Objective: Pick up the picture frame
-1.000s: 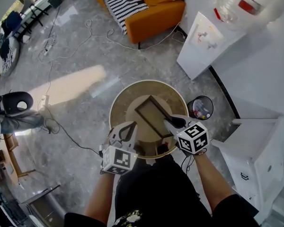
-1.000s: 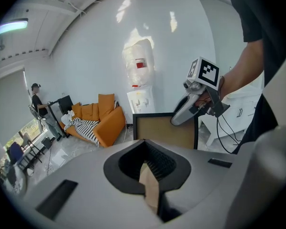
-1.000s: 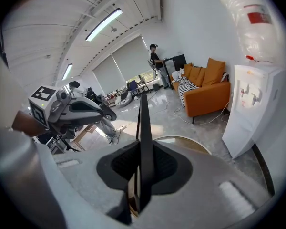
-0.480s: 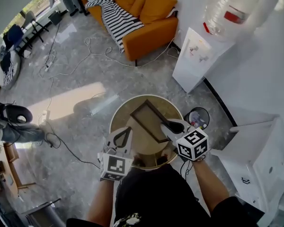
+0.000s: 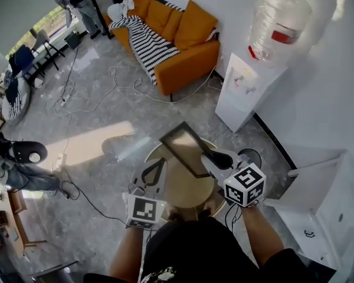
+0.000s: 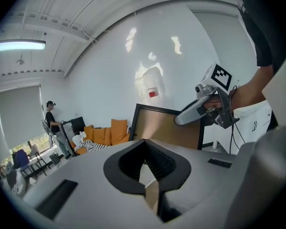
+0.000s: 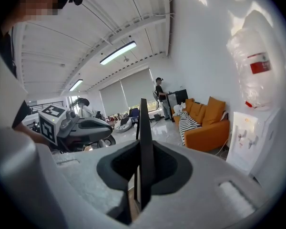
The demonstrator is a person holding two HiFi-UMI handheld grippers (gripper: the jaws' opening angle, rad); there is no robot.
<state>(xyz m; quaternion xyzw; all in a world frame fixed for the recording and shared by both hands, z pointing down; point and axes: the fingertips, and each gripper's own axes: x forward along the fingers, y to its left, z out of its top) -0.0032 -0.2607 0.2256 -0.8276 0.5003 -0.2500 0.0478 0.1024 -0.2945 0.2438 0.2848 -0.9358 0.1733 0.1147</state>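
The picture frame (image 5: pixel 185 148) has a dark rim and a brown panel. It hangs tilted above the round wooden table (image 5: pixel 192 193), clear of the top. My right gripper (image 5: pixel 208 156) is shut on the frame's right edge; in the right gripper view the frame (image 7: pixel 144 142) stands edge-on between the pads. My left gripper (image 5: pixel 155 166) hovers left of the frame, shut and empty. In the left gripper view the frame (image 6: pixel 164 128) faces me, with the right gripper (image 6: pixel 187 115) on its side.
An orange sofa (image 5: pixel 180 37) with a striped blanket stands at the back. A white water dispenser (image 5: pixel 248 87) is against the right wall. A small bin (image 5: pixel 252 157) and a white cabinet (image 5: pixel 324 193) flank the table. Cables (image 5: pixel 100 99) trail over the floor.
Both grippers have risen. The frame has come up off the table in the right gripper and now tilts above it. The left gripper stays shut and empty.
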